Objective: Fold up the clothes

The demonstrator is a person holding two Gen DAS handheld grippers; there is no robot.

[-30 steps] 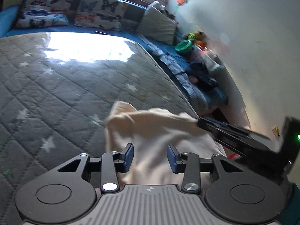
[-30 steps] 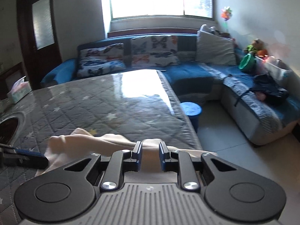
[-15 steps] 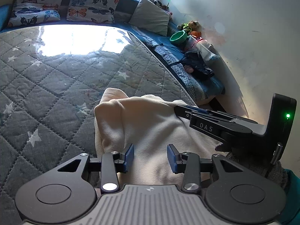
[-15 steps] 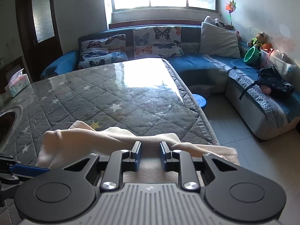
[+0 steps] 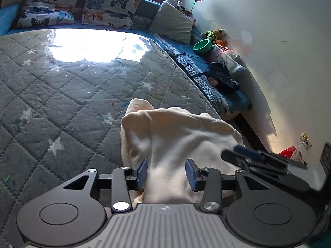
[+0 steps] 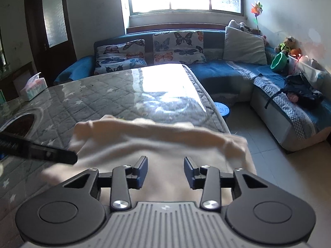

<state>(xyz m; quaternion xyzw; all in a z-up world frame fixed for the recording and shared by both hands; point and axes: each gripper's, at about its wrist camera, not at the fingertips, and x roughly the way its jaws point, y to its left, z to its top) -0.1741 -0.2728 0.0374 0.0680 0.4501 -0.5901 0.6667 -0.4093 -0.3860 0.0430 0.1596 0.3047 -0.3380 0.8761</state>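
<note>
A cream garment lies bunched on the grey quilted table cover, close to the table's right edge. My left gripper hovers over its near part, open, with cloth showing between the blue pads but not pinched. In the right wrist view the same cream garment looks blurred, with a rolled fold along its far side. My right gripper is open above it, holding nothing. The right gripper's fingers show at the garment's right side, and the left gripper's finger reaches in from the left.
A blue corner sofa with butterfly cushions wraps the far and right sides. A tissue box stands at the table's left. A blue stool, a green bowl and a dark bag sit by the sofa.
My right gripper, shut on the garment's edge before, has opened and let it go; the cloth now shows motion blur. The left gripper stayed open over the garment.
</note>
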